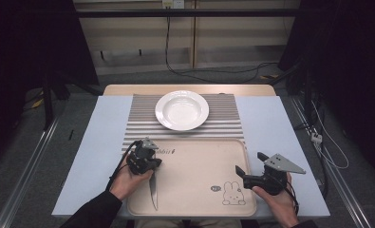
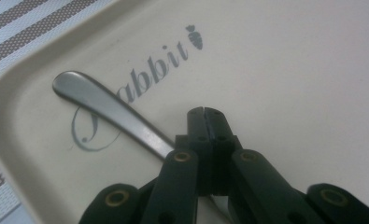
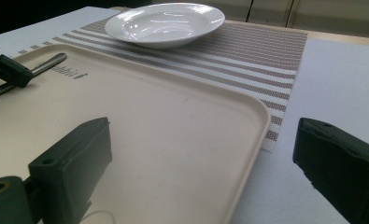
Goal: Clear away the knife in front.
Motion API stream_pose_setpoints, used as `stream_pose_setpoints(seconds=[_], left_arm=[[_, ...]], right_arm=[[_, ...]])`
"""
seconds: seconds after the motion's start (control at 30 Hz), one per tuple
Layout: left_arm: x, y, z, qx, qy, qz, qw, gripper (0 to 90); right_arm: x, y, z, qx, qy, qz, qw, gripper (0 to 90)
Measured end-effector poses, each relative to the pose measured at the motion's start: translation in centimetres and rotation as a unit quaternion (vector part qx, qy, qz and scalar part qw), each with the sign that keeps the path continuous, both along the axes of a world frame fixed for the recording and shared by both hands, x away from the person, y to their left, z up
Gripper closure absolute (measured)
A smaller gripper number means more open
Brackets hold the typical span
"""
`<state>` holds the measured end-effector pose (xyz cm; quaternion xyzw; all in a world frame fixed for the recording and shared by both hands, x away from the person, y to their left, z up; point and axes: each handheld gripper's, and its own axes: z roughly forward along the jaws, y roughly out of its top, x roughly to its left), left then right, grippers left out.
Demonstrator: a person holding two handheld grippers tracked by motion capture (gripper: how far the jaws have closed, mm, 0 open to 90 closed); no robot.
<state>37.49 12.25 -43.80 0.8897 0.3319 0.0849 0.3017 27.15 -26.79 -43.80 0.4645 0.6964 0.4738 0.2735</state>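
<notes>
A table knife lies on the left part of a beige rabbit-print tray, blade toward me. In the left gripper view its steel handle runs across the tray and passes under the left jaw. My left gripper is shut right over the knife, pads pressed together with nothing showing between them. My right gripper hangs open over the tray's right edge, holding nothing. In the right gripper view, the left gripper and the knife handle sit at far left.
A white deep plate rests on a striped placemat beyond the tray. Pale table surface spreads out on both sides. Cables trail on the floor behind the table.
</notes>
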Motion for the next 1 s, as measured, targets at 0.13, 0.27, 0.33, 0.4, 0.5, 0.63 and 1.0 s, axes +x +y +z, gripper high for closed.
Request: stream_pose_setpoints(seconds=[0.13, 0.27, 0.33, 0.4, 0.5, 0.63, 1.0], left_arm=[[-0.2, 0.7, 0.0, -0.003, 0.001, 0.011, 0.9999, 90.0], [-0.2, 1.6, 0.0, -0.007, 0.004, 0.02, 0.9998, 90.0], [-0.2, 1.9, -0.1, -0.011, 0.005, 0.026, 0.9996, 90.0], [-0.2, 2.1, 0.0, -0.008, 0.002, 0.029, 0.9995, 90.0], [-0.2, 2.3, -0.1, -0.012, 0.002, 0.043, 0.999, 90.0], [-0.2, 2.5, -0.1, -0.011, 0.001, 0.048, 0.9988, 90.0], [-0.2, 3.5, -0.3, -0.036, 0.003, 0.06, 0.9975, 88.2]], right_arm=[[0.0, 0.0, 0.0, 0.0, 0.0, 0.001, 1.0, 4.5], [0.0, 0.0, 0.0, 0.001, 0.0, 0.001, 1.0, 4.4], [0.0, 0.0, 0.0, 0.001, 0.001, 0.0, 1.0, 4.4], [0.0, 0.0, 0.0, 0.0, 0.0, 0.0, 1.0, 4.4], [0.0, 0.0, 0.0, 0.001, 0.001, -0.001, 1.0, 4.4], [0.0, 0.0, 0.0, -0.001, 0.0, 0.001, 1.0, 4.4], [0.0, -0.1, 0.0, -0.001, -0.001, 0.001, 1.0, 4.4]])
